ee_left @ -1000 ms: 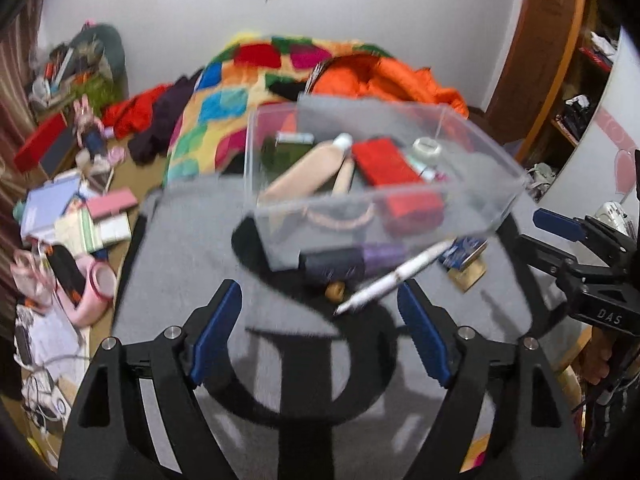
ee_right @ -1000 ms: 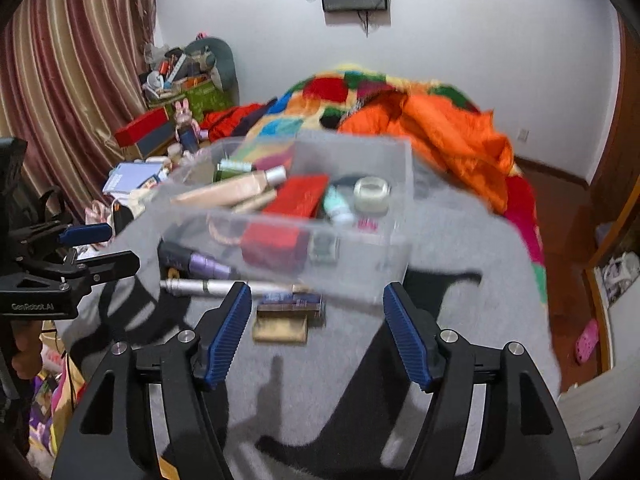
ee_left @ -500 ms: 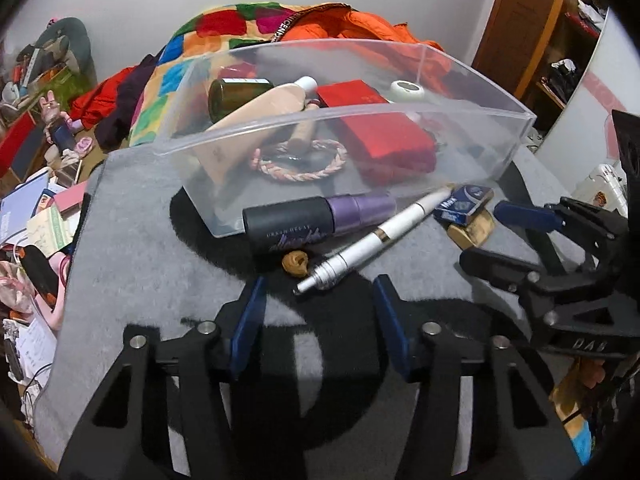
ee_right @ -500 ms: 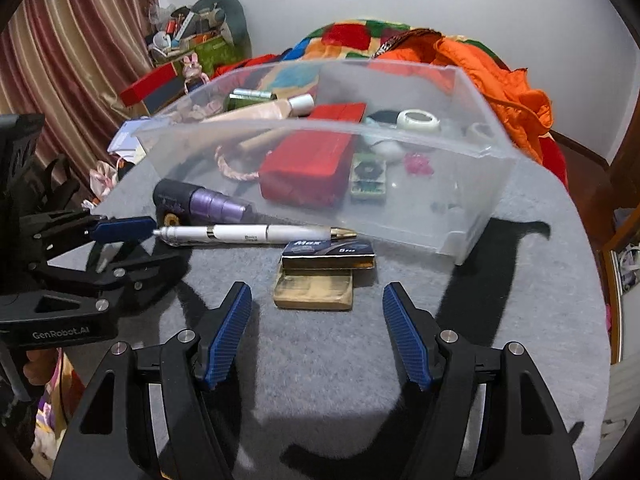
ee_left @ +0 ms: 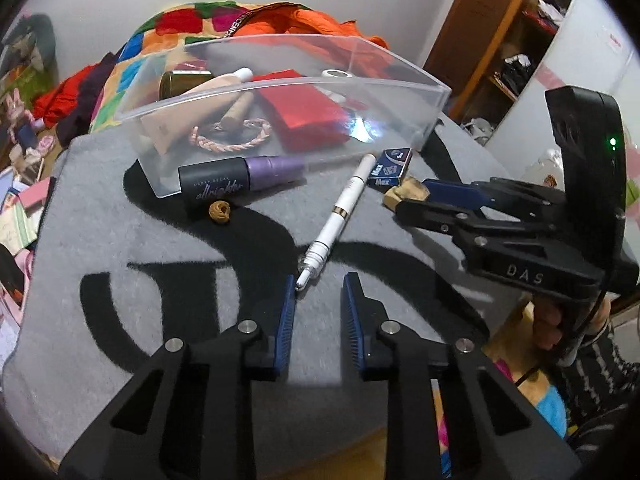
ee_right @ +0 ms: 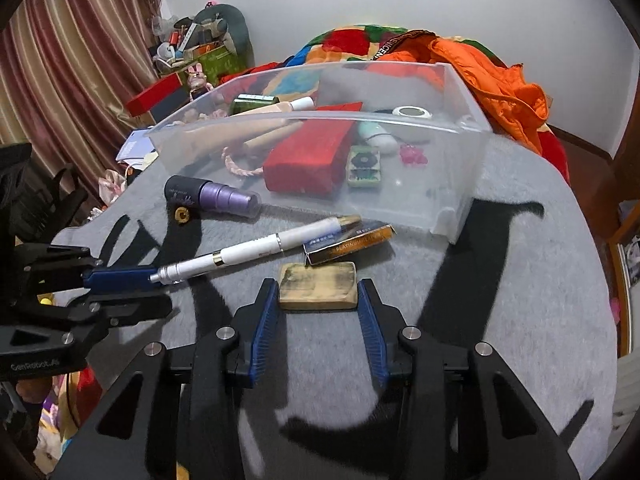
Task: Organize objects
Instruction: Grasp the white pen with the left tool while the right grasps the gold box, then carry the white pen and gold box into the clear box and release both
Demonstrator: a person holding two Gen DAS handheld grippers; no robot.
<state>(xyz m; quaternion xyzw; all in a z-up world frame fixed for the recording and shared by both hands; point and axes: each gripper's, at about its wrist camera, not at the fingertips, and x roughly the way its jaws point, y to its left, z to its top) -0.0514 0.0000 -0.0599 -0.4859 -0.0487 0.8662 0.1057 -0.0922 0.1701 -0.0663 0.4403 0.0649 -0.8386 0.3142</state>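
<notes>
Left gripper [ee_left: 319, 294] narrowly parted at white pen [ee_left: 344, 210] tip, right gripper [ee_right: 317, 294] straddling wooden block [ee_right: 317, 286], jaws barely apart, clear bin [ee_right: 460, 184] behind.

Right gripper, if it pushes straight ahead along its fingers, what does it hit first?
Most likely the tan rectangular block: it lies directly ahead of the right gripper, between the open blue-padded fingers. Beyond it sits the flat blue-and-gold box, then the clear plastic bin. Contact is hard to judge.

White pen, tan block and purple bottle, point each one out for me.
white pen [ee_left: 347, 200]: left wrist view, middle of barrel.
tan block [ee_right: 317, 285]: right wrist view, top face.
purple bottle [ee_right: 228, 198]: right wrist view, stepped purple section.
</notes>
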